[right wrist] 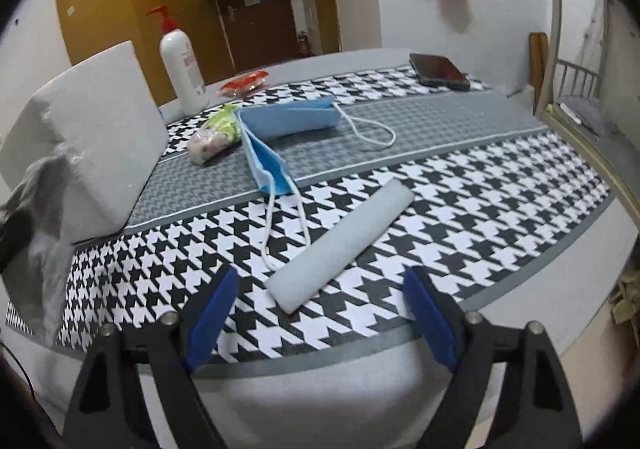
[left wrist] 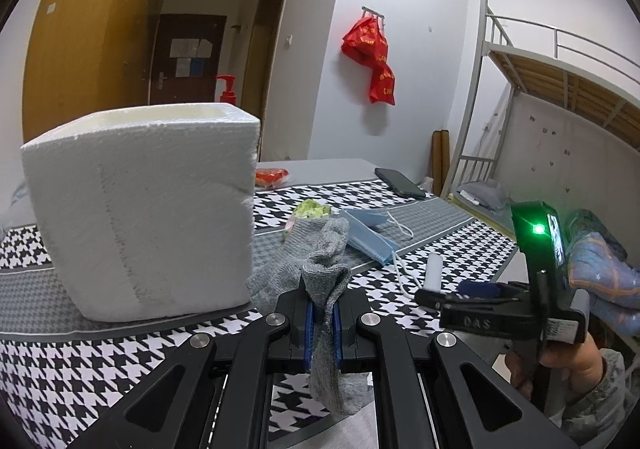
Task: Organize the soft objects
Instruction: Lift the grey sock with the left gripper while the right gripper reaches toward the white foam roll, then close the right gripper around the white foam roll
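My left gripper (left wrist: 323, 319) is shut on a grey sock (left wrist: 326, 277), which hangs limp between the blue pads, just right of a white foam box (left wrist: 140, 209). The same grey sock (right wrist: 38, 233) shows at the left edge of the right wrist view, against the foam box (right wrist: 92, 145). My right gripper (right wrist: 320, 309) stands open, low over the near table edge, with a pale foam strip (right wrist: 340, 245) lying on the cloth just beyond its fingers, untouched. Two blue face masks (right wrist: 280, 125) lie in the middle of the table.
A houndstooth cloth (right wrist: 480, 185) covers the table. A lotion pump bottle (right wrist: 182, 65), a wrapped snack (right wrist: 216, 133), a red packet (right wrist: 244, 83) and a black phone (right wrist: 438, 71) lie farther back. A bunk bed (left wrist: 560, 97) stands to the right.
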Motion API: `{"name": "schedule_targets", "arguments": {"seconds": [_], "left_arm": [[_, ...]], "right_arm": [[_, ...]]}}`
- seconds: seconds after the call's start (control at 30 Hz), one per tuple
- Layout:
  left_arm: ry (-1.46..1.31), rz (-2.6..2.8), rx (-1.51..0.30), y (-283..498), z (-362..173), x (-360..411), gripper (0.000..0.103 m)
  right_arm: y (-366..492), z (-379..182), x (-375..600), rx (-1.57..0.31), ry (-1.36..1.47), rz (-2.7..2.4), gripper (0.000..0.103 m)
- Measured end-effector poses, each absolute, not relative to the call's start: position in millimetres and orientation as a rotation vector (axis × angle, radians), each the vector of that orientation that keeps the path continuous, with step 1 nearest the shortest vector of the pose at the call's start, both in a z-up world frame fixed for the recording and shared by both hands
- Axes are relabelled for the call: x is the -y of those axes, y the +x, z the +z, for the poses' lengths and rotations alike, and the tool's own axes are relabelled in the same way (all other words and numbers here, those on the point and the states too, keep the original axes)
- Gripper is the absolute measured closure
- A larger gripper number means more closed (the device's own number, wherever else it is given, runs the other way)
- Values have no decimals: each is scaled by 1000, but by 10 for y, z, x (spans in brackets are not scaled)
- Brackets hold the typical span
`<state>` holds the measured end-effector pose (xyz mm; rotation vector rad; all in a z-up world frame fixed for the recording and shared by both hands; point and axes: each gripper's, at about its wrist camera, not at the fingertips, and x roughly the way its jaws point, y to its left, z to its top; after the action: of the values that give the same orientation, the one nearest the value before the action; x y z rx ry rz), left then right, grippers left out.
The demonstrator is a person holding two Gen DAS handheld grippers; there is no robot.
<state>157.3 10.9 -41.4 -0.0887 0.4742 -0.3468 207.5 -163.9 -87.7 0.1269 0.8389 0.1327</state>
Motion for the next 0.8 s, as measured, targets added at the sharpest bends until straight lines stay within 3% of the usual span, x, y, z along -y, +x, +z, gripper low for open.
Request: {"name": "schedule_targets", "arguments": {"seconds": [0.07,0.2,0.27,0.67,0.8], "left_arm": [[-90,-348,-472,1567,-422,-126,96],[-98,-355,-472,1571,-439,-160,96],[-100,-359,-474,1580,-437,-168,96],[-100,-358,-463,1485,-430,-198,96],[-98,-363,-463,1460,-432,-186,96]], "right_arm": [[2086,-872,1628,-834,124,98,34],[2079,-864,1602,-841,119,75,40],[2056,-860,1550,-845,105,72,50],[1969,-797,1535,-860,94,118,87],[1798,-691,1629,-832,60,101,88]]}}
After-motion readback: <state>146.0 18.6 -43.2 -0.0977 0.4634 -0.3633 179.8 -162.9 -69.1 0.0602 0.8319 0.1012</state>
